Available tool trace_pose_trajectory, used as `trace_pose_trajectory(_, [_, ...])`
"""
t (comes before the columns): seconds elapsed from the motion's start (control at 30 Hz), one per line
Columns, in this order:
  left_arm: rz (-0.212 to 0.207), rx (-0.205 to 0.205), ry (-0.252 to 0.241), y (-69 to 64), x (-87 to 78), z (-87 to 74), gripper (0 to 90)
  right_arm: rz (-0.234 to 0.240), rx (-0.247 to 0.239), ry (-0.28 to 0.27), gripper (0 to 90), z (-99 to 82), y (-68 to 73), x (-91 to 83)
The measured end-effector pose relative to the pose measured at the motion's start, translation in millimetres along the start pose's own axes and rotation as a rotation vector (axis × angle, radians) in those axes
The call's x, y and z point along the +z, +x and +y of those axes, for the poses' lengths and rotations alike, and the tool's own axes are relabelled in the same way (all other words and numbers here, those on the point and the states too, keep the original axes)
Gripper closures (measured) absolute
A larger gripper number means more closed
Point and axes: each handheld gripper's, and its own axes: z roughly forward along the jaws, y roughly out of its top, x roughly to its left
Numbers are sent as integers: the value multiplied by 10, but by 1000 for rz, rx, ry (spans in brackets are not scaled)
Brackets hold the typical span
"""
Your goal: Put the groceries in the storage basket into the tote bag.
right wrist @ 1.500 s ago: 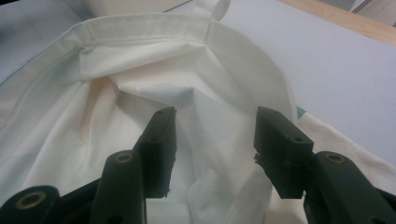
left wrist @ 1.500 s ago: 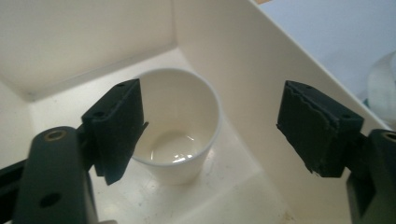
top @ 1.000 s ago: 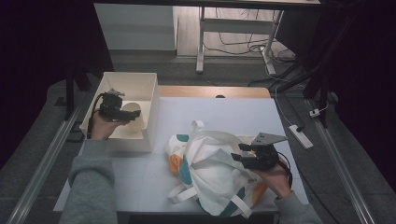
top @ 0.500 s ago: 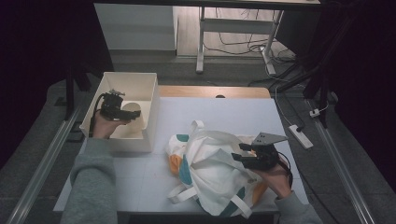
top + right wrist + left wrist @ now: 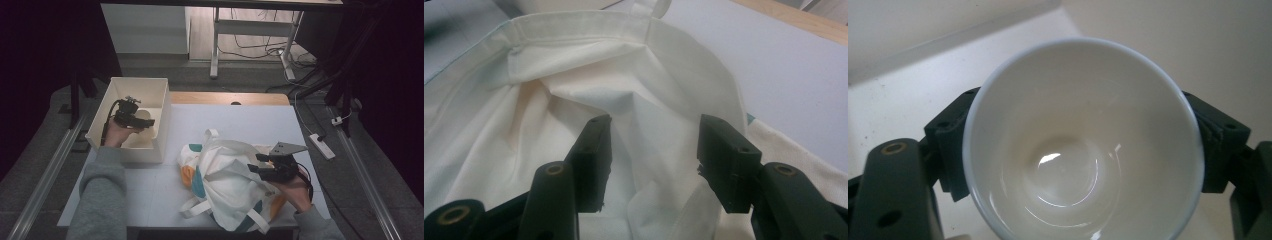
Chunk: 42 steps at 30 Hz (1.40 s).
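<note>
Inside the white rectangular box (image 5: pixel 156 98), the left gripper (image 5: pixel 1083 150) has just been closing its fingers, which now sit against both sides of a glossy round white cup (image 5: pixel 1080 145). The right gripper (image 5: pixel 654 150) holds its fingers partly apart inside the mouth of the soft, creased cloth bag (image 5: pixel 549 100) lying on the pale counter (image 5: pixel 250 120), gripping nothing.

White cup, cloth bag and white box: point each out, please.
white cup (image 5: pixel 1075 150), left gripper view, inner wall.
cloth bag (image 5: pixel 227 175), high view, white front panel.
white box (image 5: pixel 162 120), high view, right wall.
</note>
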Motion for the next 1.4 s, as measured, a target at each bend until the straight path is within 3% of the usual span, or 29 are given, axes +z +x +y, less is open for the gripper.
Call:
trace_pose_trajectory(0.2, [-9, -22, -36, 26, -101, 14, 194, 0, -2, -3, 483, 3, 4, -7])
trace_pose_trajectory(0.57, [-66, -62, -238, -32, -670, -10, 194, -7, 5, -17, 483, 3, -11, -33])
trace_pose_trajectory(0.73, [-86, -43, -306, -103, -891, -26, 194, -11, 7, -22, 482, 6, -17, -44])
trace_pose_trajectory(0.97, [-93, 0, -335, -200, -1046, -37, 194, -12, 9, -18, 482, -2, -25, -38])
trace_pose_trajectory(1.07, [-123, 3, -344, -215, -1066, -41, 194, -12, 12, -17, 482, -6, -32, -37])
trace_pose_trajectory(1.4, [-153, 2, -416, -269, -1200, -51, 194, -13, 11, -17, 482, -7, -33, -33])
